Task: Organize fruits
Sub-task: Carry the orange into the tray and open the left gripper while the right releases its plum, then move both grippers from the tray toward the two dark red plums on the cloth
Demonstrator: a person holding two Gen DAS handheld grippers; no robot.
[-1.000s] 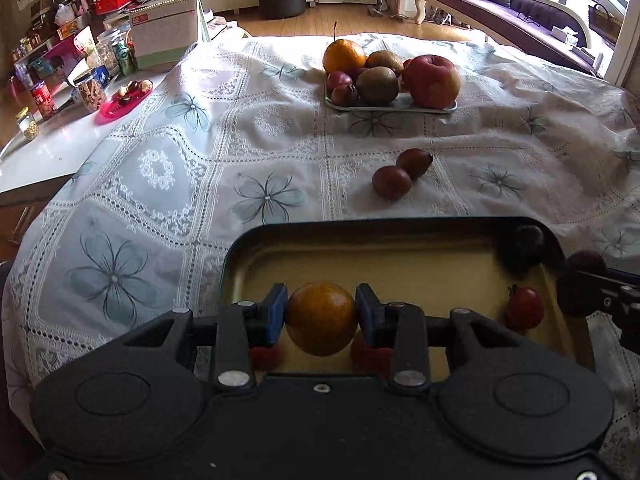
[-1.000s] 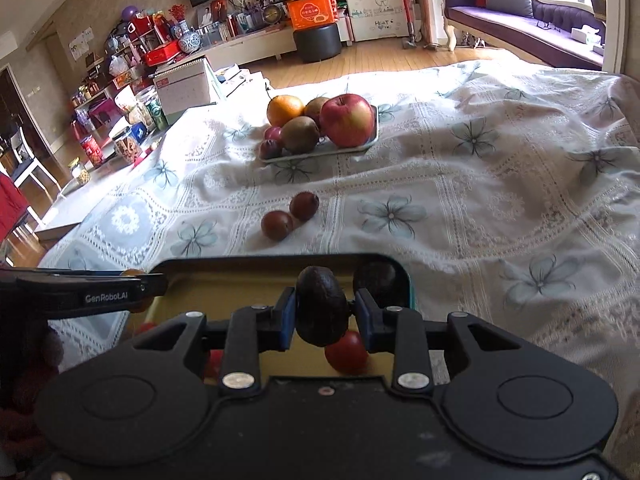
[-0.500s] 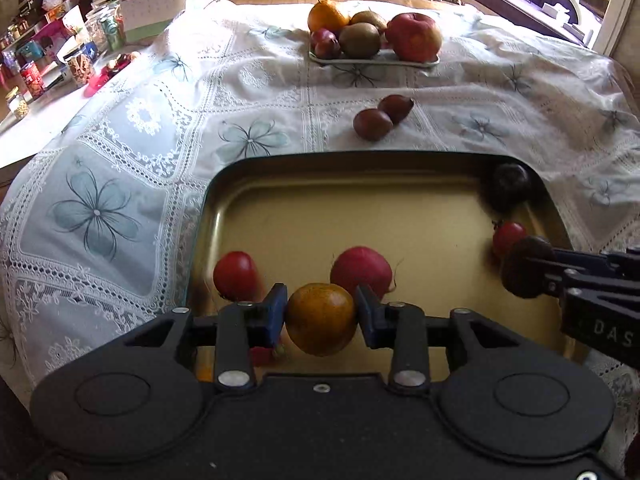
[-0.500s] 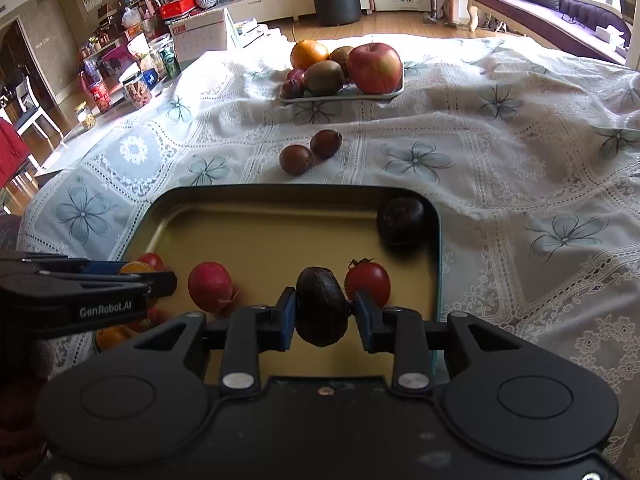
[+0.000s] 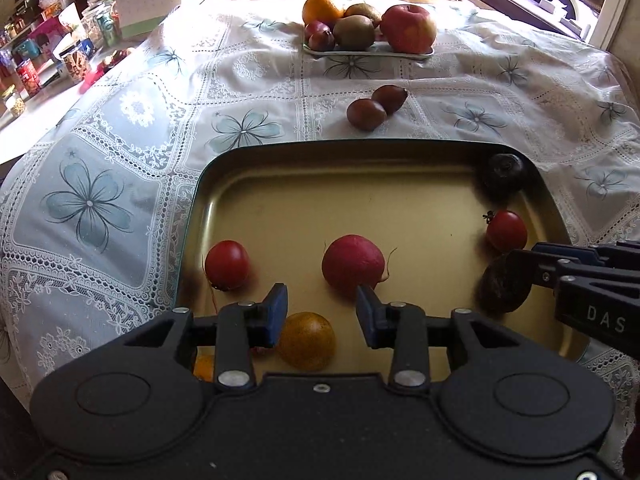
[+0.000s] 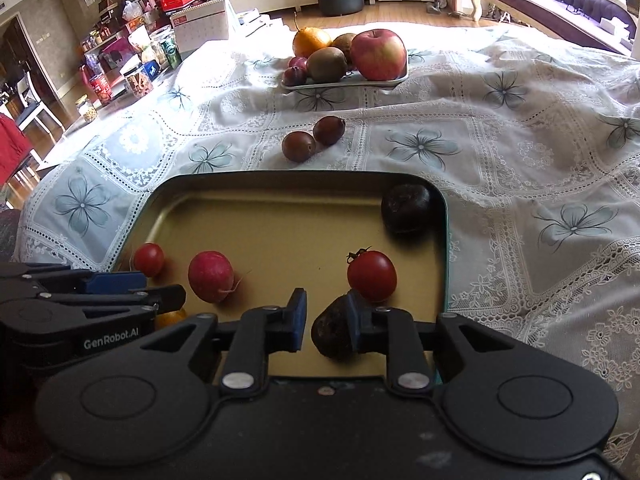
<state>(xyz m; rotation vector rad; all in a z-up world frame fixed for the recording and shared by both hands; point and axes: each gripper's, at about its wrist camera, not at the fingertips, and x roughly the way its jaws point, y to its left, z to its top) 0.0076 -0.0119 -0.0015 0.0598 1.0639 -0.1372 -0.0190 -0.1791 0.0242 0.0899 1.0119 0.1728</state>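
The round orange fruit (image 5: 307, 341) lies on the gold metal tray (image 5: 320, 200), near its close edge. The left gripper (image 5: 321, 312) is wide open around it, and its blue pads do not press it. A second bit of orange (image 5: 204, 367) peeks out under the left finger; what it is cannot be told.

The right gripper (image 6: 326, 319) is open too. A dark, bumpy, egg-shaped fruit (image 6: 333, 336) sits between its fingers, right against the right pad, apart from the left one. It seems to rest on the tray, though the view is poor.

Also in the tray are a smooth red radish (image 5: 353, 263) with a thin root in the middle, a shiny cherry tomato (image 5: 227, 264) by the left rim, another tomato (image 6: 372, 275) with a green stem by the right rim, and a dark round fruit (image 6: 405, 208) in the far right corner.

The tray sits on a white lace cloth (image 6: 500, 140) with blue flowers. Just past the tray's far edge, two brown fruits (image 6: 312, 138) touch each other. Farther off, a pale plate (image 6: 344, 82) holds a red apple (image 6: 378, 54), kiwis (image 6: 327, 64), an orange (image 6: 311, 40) and small plums (image 6: 295, 74).
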